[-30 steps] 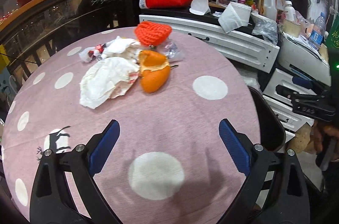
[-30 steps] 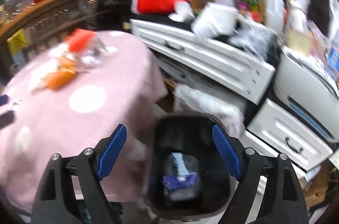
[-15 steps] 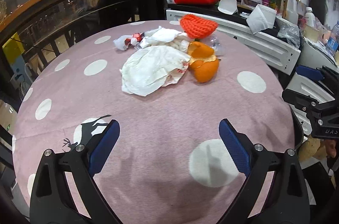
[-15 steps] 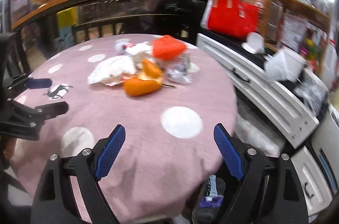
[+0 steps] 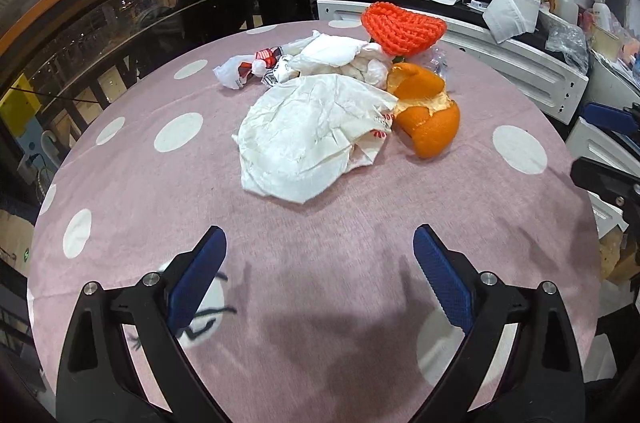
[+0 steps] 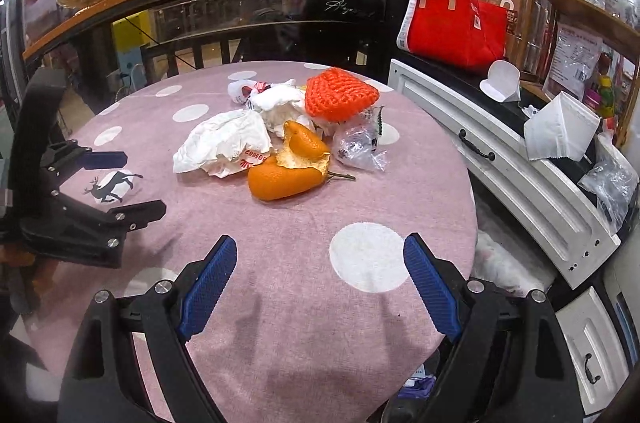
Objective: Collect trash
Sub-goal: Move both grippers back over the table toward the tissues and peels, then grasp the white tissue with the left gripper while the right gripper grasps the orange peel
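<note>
The blue ribbed fingers [image 5: 196,279] of the left gripper [image 5: 320,255] are spread with nothing between them, above the round pink surface with white dots [image 5: 400,215]. The right gripper [image 6: 320,263] is also spread and empty. Farther out lie a crumpled white paper wrapper [image 5: 304,135], touching the orange fruit peel [image 6: 286,163], and behind them an orange knitted piece [image 6: 340,95].

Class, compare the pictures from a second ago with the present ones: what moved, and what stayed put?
The right gripper swung from above the black bin to face the round pink dotted tablecloth; the left gripper drew closer to the crumpled white paper wrapper. Nothing was grasped or released; both stay open and empty. The wrapper, orange peel and red knitted piece lie unmoved.
</note>
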Available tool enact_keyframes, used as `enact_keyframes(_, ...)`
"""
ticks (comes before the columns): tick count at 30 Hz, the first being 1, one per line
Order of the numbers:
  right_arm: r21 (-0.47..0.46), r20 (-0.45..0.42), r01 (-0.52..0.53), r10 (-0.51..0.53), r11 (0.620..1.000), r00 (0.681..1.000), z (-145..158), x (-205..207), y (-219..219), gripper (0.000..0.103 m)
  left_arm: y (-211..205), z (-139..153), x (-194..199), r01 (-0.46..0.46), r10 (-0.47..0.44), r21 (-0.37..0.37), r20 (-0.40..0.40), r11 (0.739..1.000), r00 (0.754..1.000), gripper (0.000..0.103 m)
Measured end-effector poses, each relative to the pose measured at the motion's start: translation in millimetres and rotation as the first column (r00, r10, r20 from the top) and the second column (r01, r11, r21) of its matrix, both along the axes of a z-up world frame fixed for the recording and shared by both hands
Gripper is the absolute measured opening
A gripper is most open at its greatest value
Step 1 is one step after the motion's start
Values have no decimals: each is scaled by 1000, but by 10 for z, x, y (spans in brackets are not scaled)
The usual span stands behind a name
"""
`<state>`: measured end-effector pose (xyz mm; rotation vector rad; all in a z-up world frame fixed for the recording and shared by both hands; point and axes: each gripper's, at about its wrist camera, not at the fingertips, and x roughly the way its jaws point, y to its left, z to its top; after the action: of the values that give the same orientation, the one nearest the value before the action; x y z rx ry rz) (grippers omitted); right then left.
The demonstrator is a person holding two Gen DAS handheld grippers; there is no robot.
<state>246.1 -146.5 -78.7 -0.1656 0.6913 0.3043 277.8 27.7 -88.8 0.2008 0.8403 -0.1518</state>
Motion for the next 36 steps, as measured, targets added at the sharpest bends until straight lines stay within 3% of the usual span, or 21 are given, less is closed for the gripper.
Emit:
enact_keyframes(5, 8, -16, 14, -13, 1000, 1000, -29, 74, -53, 84, -92, -64, 281, 13, -14, 59, 4, 998, 1000, 93)
enact_keyframes(9, 10, -20, 13, -13, 1000, 1000, -36, 140, -82, 84, -113, -106, 513, 17, -17, 23, -21, 1000, 1000, 93)
enact_keyframes(13, 23, -28, 14, -13, 1000, 1000, -48, 219, -102, 84, -220, -161, 646, 36, -35, 67, -21, 997, 999, 92)
enact_keyframes(20, 39, -37, 11, -9, 999, 999, -63, 312, -86, 84, -242, -251, 800, 36, -33, 36, -78, 999, 996, 69)
enact_keyframes(22, 40, -37, 10, -9, 999, 999, -72, 328, -71, 84, -212, -242, 826, 28, -27, 5, -88, 1000, 996, 57)
enact_keyframes(24, 39, -38, 12, -10, 999, 999, -73, 333, -67, 84, -191, -231, 831, 17, -17, -7, -89, 1000, 996, 39)
enact_keyframes(27, 44, -39, 13, -11, 999, 999, -77, 371, -46, 84, -160, -220, 817, 10, -12, -25, -87, 1000, 996, 25)
enact_keyframes(30, 53, -41, 15, -13, 998, 999, -86, 405, -27, 84, -113, -184, 788, -4, 1, -43, -73, 999, 997, 17)
enact_keyframes(36, 73, -54, 18, -14, 997, 998, -99, 481, 0, 84, 76, 6, 638, -43, 42, -102, -11, 994, 999, 10)
